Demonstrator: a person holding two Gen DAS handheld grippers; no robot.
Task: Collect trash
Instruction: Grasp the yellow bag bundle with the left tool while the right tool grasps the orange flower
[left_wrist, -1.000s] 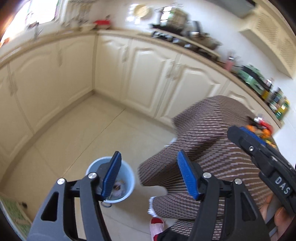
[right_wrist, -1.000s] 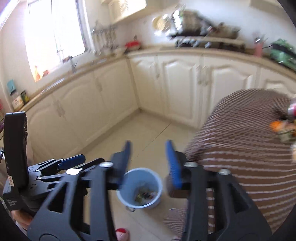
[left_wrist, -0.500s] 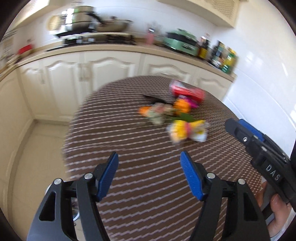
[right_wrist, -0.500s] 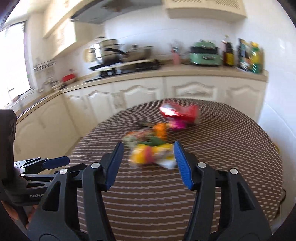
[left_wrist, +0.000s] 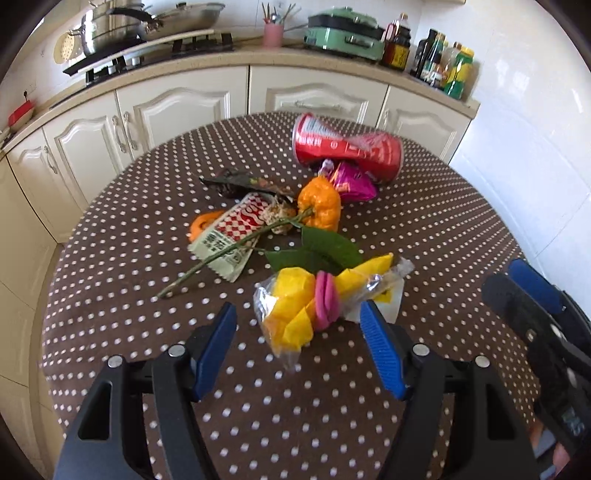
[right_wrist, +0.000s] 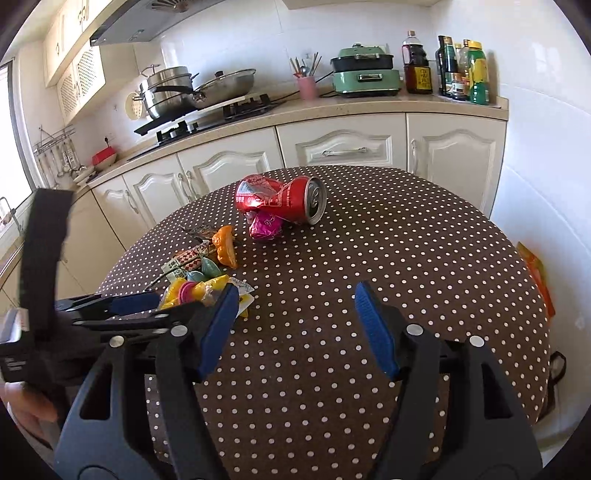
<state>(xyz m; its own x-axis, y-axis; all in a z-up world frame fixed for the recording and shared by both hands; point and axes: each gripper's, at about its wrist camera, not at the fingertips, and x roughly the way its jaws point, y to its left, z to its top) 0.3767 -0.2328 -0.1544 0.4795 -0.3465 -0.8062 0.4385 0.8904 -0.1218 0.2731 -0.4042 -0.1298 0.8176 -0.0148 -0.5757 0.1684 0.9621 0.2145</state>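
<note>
Trash lies on a round table with a brown dotted cloth (left_wrist: 443, 240). At the back is a crushed red can (left_wrist: 347, 147), with a purple wrapper (left_wrist: 352, 181) in front of it. Nearer lie an orange peel (left_wrist: 319, 208), a red-and-white checked wrapper (left_wrist: 232, 236) and a leafy green stem (left_wrist: 317, 251). My left gripper (left_wrist: 297, 314) is open just above a yellow-and-pink wrapper bundle (left_wrist: 295, 291), which shows between its blue pads without touching them. My right gripper (right_wrist: 295, 291) hovers over bare cloth to the right of the bundle (right_wrist: 192, 291); its jaws are opening with nothing between them. The can (right_wrist: 284, 201) is farther ahead.
Cream cabinets and a counter run behind the table, with a stove and pots (right_wrist: 177, 88), a green appliance (right_wrist: 364, 75) and bottles (right_wrist: 461, 70). An orange bag (right_wrist: 535, 273) hangs past the table's right edge. White tiled wall stands to the right.
Both views swung from the blue bin on the floor up to the table and closer to the trash. The right gripper's jaws have widened.
</note>
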